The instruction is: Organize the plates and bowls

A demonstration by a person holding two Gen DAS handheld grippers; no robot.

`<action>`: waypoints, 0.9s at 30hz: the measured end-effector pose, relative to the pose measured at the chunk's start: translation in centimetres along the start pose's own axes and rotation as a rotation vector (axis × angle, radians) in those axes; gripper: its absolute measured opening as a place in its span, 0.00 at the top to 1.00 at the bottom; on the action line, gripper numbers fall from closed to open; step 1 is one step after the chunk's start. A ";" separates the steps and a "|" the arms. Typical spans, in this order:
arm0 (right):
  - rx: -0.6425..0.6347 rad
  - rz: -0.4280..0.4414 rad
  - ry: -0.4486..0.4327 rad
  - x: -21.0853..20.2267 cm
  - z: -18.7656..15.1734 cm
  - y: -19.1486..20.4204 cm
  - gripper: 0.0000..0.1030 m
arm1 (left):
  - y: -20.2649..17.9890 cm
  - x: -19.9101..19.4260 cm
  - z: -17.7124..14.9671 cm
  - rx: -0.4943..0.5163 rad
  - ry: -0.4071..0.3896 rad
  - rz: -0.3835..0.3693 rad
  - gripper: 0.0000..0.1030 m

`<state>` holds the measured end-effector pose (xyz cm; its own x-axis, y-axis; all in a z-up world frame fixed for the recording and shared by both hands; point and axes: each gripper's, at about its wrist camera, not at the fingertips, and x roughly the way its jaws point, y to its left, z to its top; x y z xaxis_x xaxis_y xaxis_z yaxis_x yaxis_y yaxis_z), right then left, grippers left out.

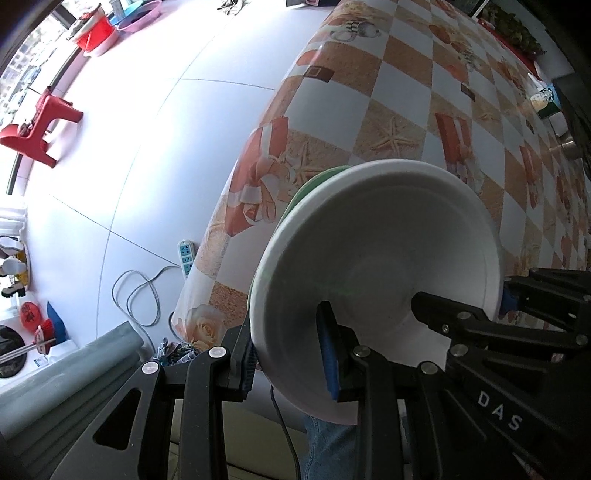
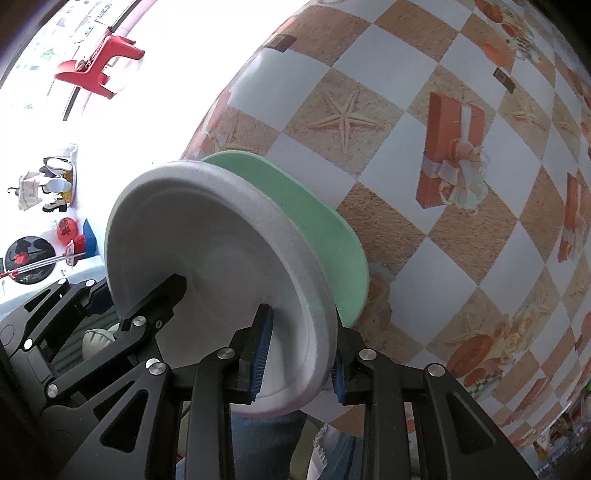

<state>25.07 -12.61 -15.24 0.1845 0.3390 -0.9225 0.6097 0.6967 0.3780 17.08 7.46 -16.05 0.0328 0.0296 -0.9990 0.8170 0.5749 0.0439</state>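
Note:
A white foam bowl (image 1: 376, 236) sits nested on a green plate (image 1: 314, 184), both held above the checkered table near its left edge. My left gripper (image 1: 290, 354) is shut on the bowl's left rim, one blue pad inside and one outside. My right gripper (image 2: 301, 354) is shut on the bowl's right rim (image 2: 317, 302) in the same way. The green plate (image 2: 314, 221) shows behind the white bowl (image 2: 229, 243) in the right wrist view. Each view shows the other gripper's black fingers (image 1: 480, 317) (image 2: 147, 306) on the opposite rim.
The table (image 1: 406, 92) has an orange-and-white checkered cloth with gift and starfish prints. A Starbucks cup (image 1: 543, 99) stands at its far right. On the white floor are a red stool (image 1: 37, 125), a power strip (image 1: 186, 256) with cable, and red and pink basins (image 1: 110, 26).

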 end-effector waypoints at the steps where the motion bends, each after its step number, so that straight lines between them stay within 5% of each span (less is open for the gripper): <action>1: -0.001 0.004 0.001 0.0 0.0 0.0 0.71 | 0.1 0.1 0.0 -0.004 0.000 -0.005 0.67; 6: 0.003 0.009 -0.015 -0.3 -0.2 -0.4 0.57 | 0.6 -0.3 0.1 -0.003 -0.035 0.012 0.59; 8: 0.011 0.020 -0.027 -0.9 -0.2 -0.8 0.53 | 0.9 -0.6 0.1 -0.007 -0.046 0.018 0.47; 12: 0.020 -0.019 -0.057 -2.0 -0.4 -1.6 0.22 | 1.8 -1.7 0.0 -0.029 -0.074 0.039 0.30; 15: 0.045 0.017 -0.070 -2.8 -0.7 -2.4 0.20 | 2.0 -2.4 -0.1 -0.032 -0.095 0.041 0.19; 18: 0.051 0.024 -0.097 -3.6 -1.5 -2.9 0.00 | 1.3 -2.4 -0.2 -0.006 -0.057 0.080 0.13; 27: 0.041 0.009 -0.152 -5.5 -4.0 -3.1 0.00 | -1.8 -4.8 -1.8 0.107 -0.109 0.052 0.13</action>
<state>19.05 -14.07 -11.06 0.3029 0.2431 -0.9215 0.6379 0.6666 0.3856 14.42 7.77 -11.30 0.1347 -0.0354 -0.9902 0.8688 0.4847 0.1009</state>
